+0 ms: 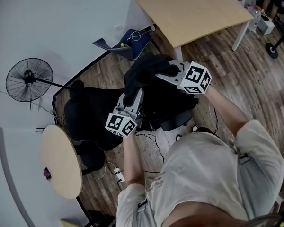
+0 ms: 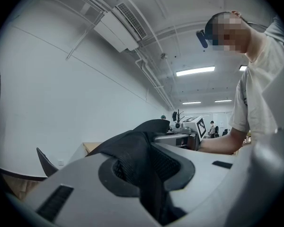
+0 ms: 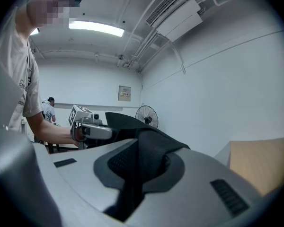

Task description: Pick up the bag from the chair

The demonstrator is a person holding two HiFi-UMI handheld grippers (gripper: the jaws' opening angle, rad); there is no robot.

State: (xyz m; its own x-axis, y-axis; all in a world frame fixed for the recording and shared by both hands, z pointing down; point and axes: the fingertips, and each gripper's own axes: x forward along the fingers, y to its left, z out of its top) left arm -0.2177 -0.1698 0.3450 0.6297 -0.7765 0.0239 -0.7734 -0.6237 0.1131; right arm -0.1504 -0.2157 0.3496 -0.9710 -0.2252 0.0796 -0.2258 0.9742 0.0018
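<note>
Head view: both units are clenched on the black bag (image 1: 144,70). The left hand-held gripper (image 1: 129,98) bites its near edge and the right hand-held gripper (image 1: 169,73) bites the far side. The bag sits bunched between them, over the black chair (image 1: 87,117). Can't tell if its underside is clear of the seat.
- Edges: the wooden desk (image 1: 194,8) has a corner just beyond the bag, and the wall runs behind the chair.
- The fan (image 1: 29,79) stands beside the chair back and the round desk (image 1: 61,162) sits near the chair's other side.
- A power strip (image 1: 118,175) and its cables lie on the floor at the person's feet.
- Open plank floor on the person's right.

Left gripper view: the jaws are pinched on a fold of black mesh fabric. The bag stretches away level to the other unit. Bare wall on the left of the frame, the ceiling AC unit (image 2: 120,25) well overhead, long clear room beyond.

Right gripper view: the jaws are closed on a black fabric fold. The fan stands behind the bag against the wall. The desk edge shows on the right of the frame, near but apart.
</note>
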